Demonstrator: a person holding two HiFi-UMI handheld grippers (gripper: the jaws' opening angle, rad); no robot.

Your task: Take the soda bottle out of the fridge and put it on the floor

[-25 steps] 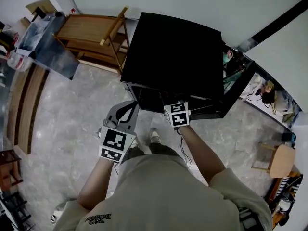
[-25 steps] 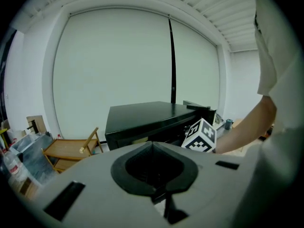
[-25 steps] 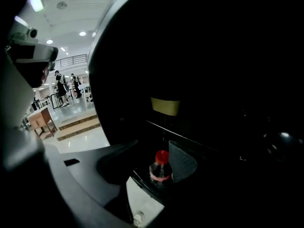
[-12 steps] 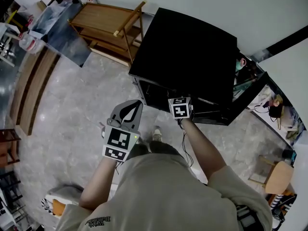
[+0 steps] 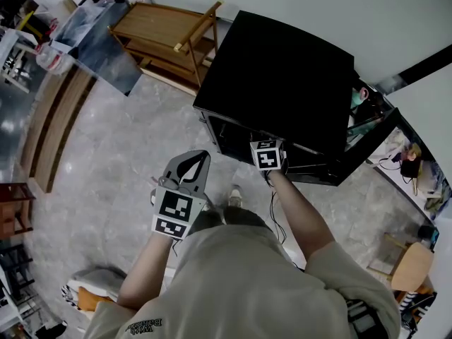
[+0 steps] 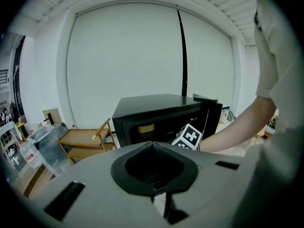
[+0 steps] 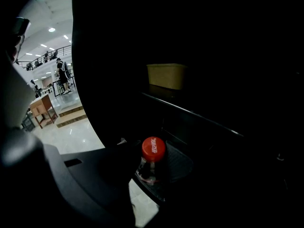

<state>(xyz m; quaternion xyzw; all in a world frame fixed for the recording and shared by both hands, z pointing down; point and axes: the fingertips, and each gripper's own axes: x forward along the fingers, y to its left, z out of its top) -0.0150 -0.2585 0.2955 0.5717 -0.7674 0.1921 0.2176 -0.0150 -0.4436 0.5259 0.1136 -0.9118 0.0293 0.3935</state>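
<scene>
Grey marble floor [image 5: 120, 161]: bare tiles in front of the fridge; this is where the bottle goes. Nothing is set down there yet.
Black fridge [image 5: 282, 76]: a low cabinet with its door [image 5: 367, 143] swung out to the right, so the inside is open to the person.
Wooden trolley [image 5: 159, 37]: stands left of the fridge, well apart from the work.
Right arm [image 5: 300, 217]: stretched forward, with the marker cube [image 5: 267, 154] at the mouth of the fridge.
Left claw [image 6: 152, 144]: clenched with its tips together and nothing in it, held back by the person's waist.
Right claw [image 7: 145, 186]: inside the dark fridge. Its jaws are parted and have just been closing, with the bottle's neck standing between them. No firm pinch shows yet.
Yellow tub [image 7: 166, 75]: on the upper shelf [image 7: 190, 110], above and behind the bottle.
Soda bottle [image 7: 152, 167]: upright on the lower level of the fridge, red cap [image 7: 153, 148] on.
Progress: the door is open and the reach is made, and I judge the grasp is under way. Still to do: clamp, lift the bottle out, lower it, release it on the floor.
Change since the earlier frames: the right marker cube sits further into the fridge opening. The left claw is much where it was.
</scene>
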